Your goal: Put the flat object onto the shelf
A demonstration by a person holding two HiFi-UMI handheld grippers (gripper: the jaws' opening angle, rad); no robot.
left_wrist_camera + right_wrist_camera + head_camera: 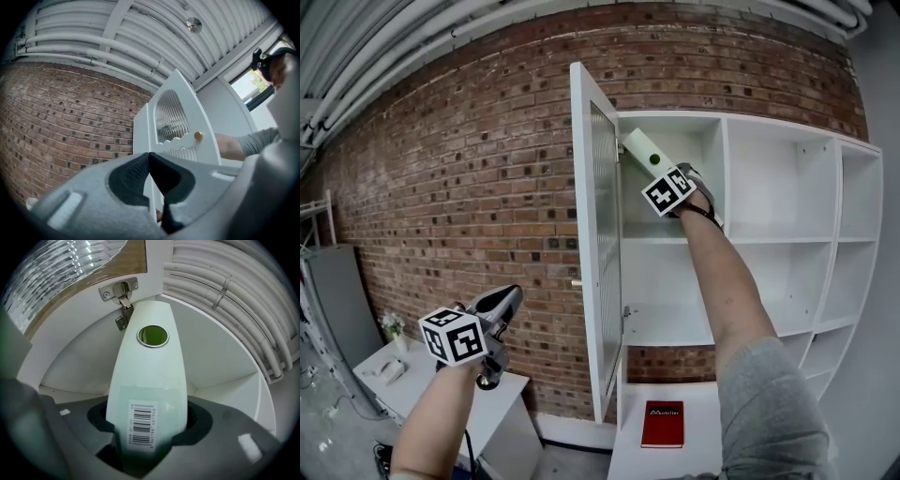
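Pale green flat object (149, 376), clamped in the right claw (150, 427), tilts upward inside the top cabinet bay (686, 141); lower it level onto the shelf board (652, 238) beneath the claw before releasing. Left claw (150, 159) closed, empty.

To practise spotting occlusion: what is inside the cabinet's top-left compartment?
A pale green flat object, held in the right gripper. They hide part of the back wall.
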